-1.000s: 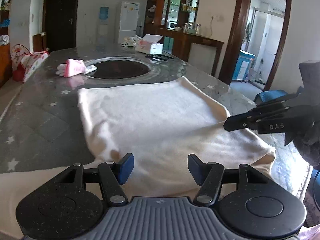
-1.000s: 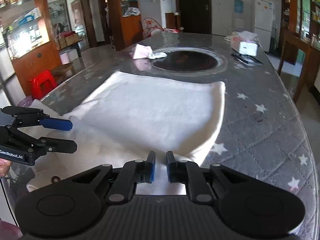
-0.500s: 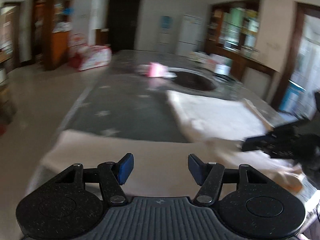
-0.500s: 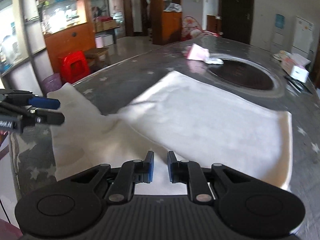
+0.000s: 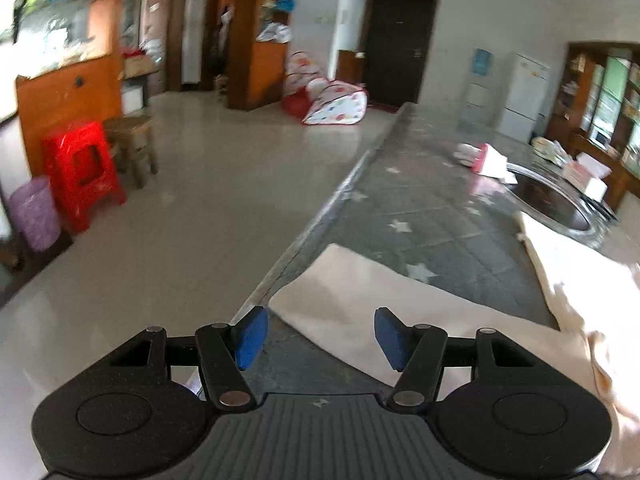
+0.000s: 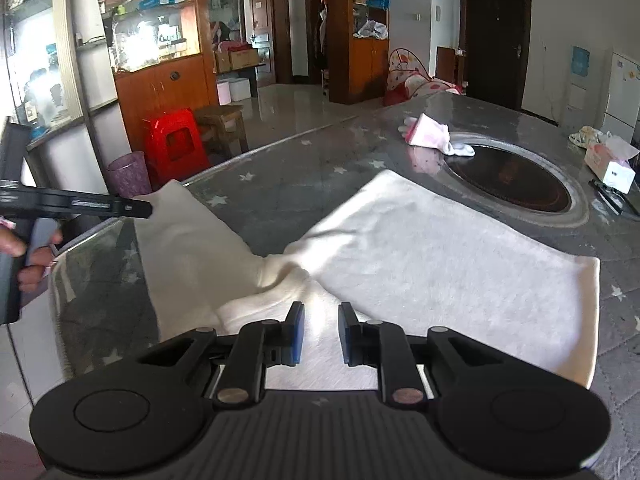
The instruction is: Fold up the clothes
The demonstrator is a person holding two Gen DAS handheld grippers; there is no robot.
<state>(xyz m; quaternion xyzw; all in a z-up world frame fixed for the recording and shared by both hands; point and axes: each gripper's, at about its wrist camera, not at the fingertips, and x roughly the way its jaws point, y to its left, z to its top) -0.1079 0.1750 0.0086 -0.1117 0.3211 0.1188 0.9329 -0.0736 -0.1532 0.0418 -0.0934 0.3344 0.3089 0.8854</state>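
Note:
A cream garment [image 6: 440, 256] lies spread on the grey star-patterned table [image 6: 288, 184]; one sleeve [image 6: 192, 240] stretches left toward the table edge. In the left wrist view the sleeve [image 5: 372, 304] lies just ahead of my left gripper [image 5: 318, 336], which is open and empty above the sleeve's end. From the right wrist view the left gripper [image 6: 132, 209] sits at the sleeve tip. My right gripper [image 6: 320, 334] is slightly open, low over the garment's near hem, holding nothing.
A pink cloth [image 6: 430, 136] lies by the round dark inset [image 6: 508, 176] at the table's far end, with a tissue box [image 6: 608, 164] to the right. A red stool [image 6: 176, 140] and a purple bin [image 6: 128, 174] stand on the floor left of the table.
The left gripper has swung left from the garment's body to the sleeve end at the table edge. The right gripper's jaws have parted slightly and its view has turned left.

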